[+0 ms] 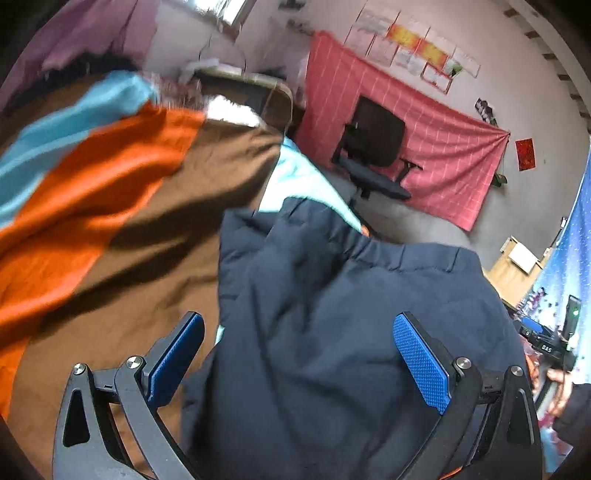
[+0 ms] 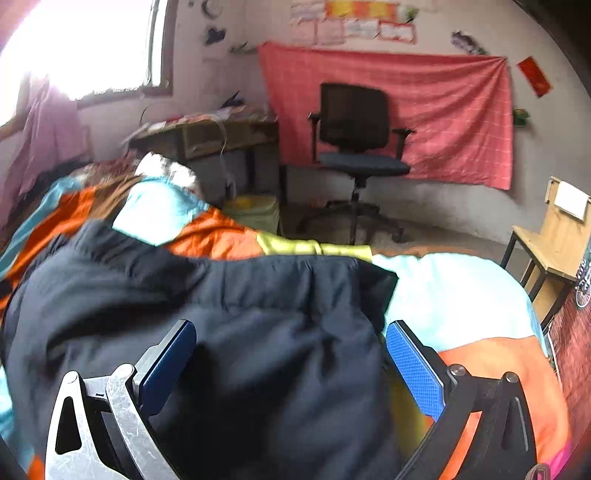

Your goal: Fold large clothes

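I note a black office chair [image 2: 354,133] against a pink checked cloth [image 2: 443,110] hung on the wall, papers [image 2: 354,22] pinned above it. Cluttered desk [image 2: 207,129] stands left of the chair, under a bright window [image 2: 81,48]. Wooden chair [image 2: 554,240] far right. Patchwork bedspread [image 1: 110,177]: orange, brown, light blue.

Daylight is pouring through the window [image 2: 85,48], blowing out to white glare and washing the curtain [image 2: 48,122] beside it. Motion blur is smearing the bedcover [image 1: 110,177] and dark garment [image 2: 258,332]. Fisheye distortion is bending walls, and black vignetting is closing the corners.
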`<action>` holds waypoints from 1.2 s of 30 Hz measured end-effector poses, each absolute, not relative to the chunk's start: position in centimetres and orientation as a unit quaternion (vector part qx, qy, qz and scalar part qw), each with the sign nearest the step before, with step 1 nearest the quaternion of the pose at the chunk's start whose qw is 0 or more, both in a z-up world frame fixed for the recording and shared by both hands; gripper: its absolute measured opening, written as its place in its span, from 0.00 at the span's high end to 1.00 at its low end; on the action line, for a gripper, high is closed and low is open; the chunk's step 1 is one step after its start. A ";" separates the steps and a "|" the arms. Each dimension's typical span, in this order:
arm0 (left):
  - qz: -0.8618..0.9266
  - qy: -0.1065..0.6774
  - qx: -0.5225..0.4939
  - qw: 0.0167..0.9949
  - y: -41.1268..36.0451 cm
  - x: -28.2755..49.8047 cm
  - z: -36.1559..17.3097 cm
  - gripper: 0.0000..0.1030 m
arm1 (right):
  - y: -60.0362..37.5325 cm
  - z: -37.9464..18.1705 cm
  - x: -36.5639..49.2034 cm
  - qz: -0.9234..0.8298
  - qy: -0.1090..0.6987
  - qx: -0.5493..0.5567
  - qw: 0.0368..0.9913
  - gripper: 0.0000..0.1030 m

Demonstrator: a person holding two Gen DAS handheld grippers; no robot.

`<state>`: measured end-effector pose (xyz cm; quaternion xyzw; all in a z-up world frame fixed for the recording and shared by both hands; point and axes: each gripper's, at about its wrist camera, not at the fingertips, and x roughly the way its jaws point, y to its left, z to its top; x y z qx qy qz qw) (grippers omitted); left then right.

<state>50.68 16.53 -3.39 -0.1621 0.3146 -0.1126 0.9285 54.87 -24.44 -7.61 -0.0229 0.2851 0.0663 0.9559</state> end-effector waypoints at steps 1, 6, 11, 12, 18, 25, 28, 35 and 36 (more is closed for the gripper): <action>-0.116 0.327 -0.160 0.924 16.8 50.8 -3.6 0.03 | -25.1 -7.6 54.7 0.062 0.291 -0.030 0.954 0.00; -0.156 0.393 -0.155 0.893 16.9 51.8 -5.4 0.03 | -27.6 -8.1 54.2 0.053 0.317 -0.026 0.946 0.00; -0.181 0.421 -0.145 0.877 16.8 53.1 -6.5 0.03 | -30.1 -10.5 55.9 0.107 0.398 0.048 0.910 0.00; -0.186 0.423 -0.143 0.875 16.8 53.3 -6.6 0.03 | -30.5 -11.0 56.5 0.119 0.413 0.070 0.900 0.00; -0.214 0.440 -0.179 0.854 18.0 55.5 -7.3 0.03 | -32.2 -14.0 59.8 0.190 0.475 0.174 0.842 0.00; -0.242 0.462 -0.249 0.816 19.9 58.4 -8.4 0.02 | -32.4 -13.8 60.2 0.225 0.463 0.187 0.837 0.00; -0.250 0.460 -0.247 0.815 20.2 58.7 -8.5 0.01 | -32.2 -13.9 60.3 0.262 0.465 0.200 0.822 0.00; -0.261 0.450 -0.253 0.816 21.9 58.0 -8.9 0.01 | -30.5 -14.3 61.3 0.303 0.481 0.200 0.798 0.00; -0.261 0.448 -0.251 0.817 22.1 57.8 -8.9 0.01 | -30.6 -14.5 61.4 0.301 0.476 0.210 0.799 0.00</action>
